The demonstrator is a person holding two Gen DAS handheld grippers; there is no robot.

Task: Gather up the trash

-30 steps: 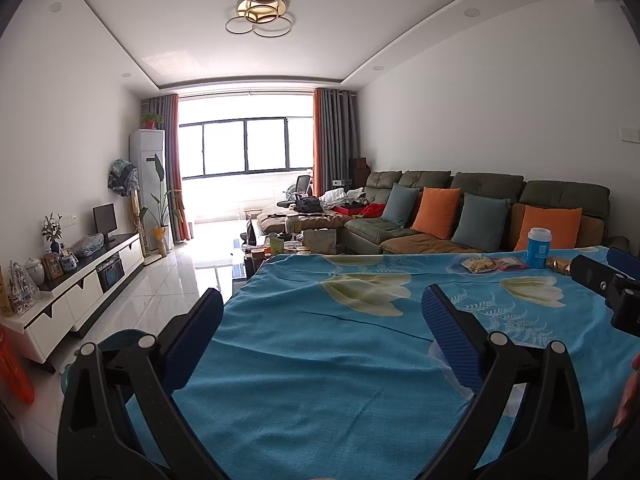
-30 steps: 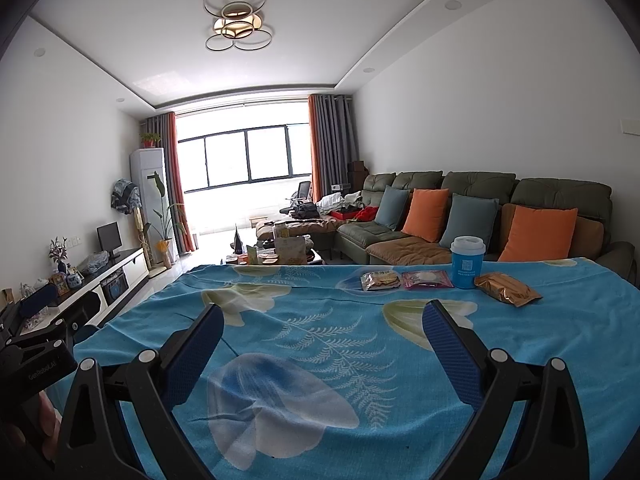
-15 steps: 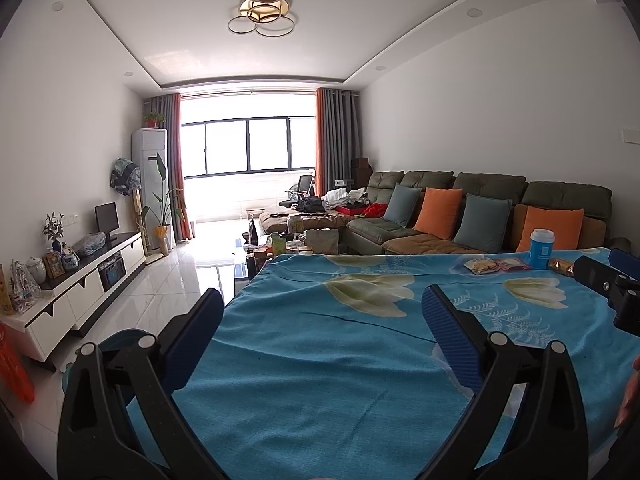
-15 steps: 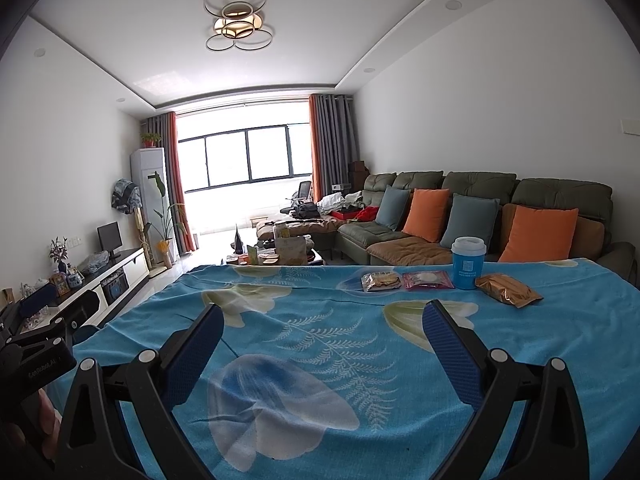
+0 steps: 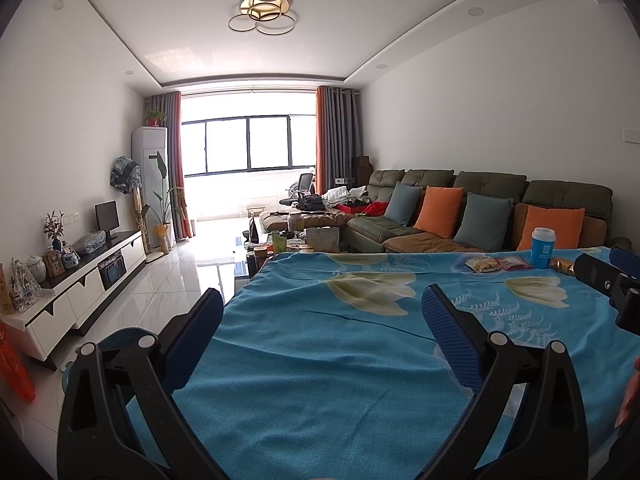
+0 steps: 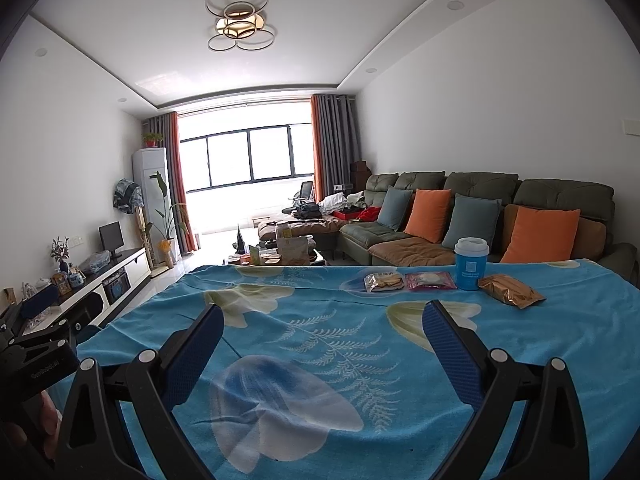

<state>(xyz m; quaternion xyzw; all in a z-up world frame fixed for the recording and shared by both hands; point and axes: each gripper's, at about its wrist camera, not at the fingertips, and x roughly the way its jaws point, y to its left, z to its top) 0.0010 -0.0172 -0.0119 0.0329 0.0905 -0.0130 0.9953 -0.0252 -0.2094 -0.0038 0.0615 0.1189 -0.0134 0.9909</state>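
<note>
So both grippers were just hovering low over the tabletop (image 6: 560,360), which had a bright blue floral cloth (image 6: 320,320) draped over it. The left gripper (image 5: 322,312) had its jaws spread wide with nothing between them, and same deal for the right gripper (image 6: 322,326), wide apart and empty. All the trash was bunched around the blue paper cup (image 6: 471,264) with the white lid, way at the far edge of the tabletop: a gold foil wrapper (image 6: 510,290) just beside the cup on the sofa-arm side, a pink packet (image 6: 430,281) touching or nearly touching the cup on the other side, and a clear snack packet (image 6: 383,282) next to the pink one (looked like cookies inside, hard to tell). Neither gripper was anywhere close to the cup. The sofa (image 6: 480,196) with orange and grey cushions sat right behind the cup.
</note>
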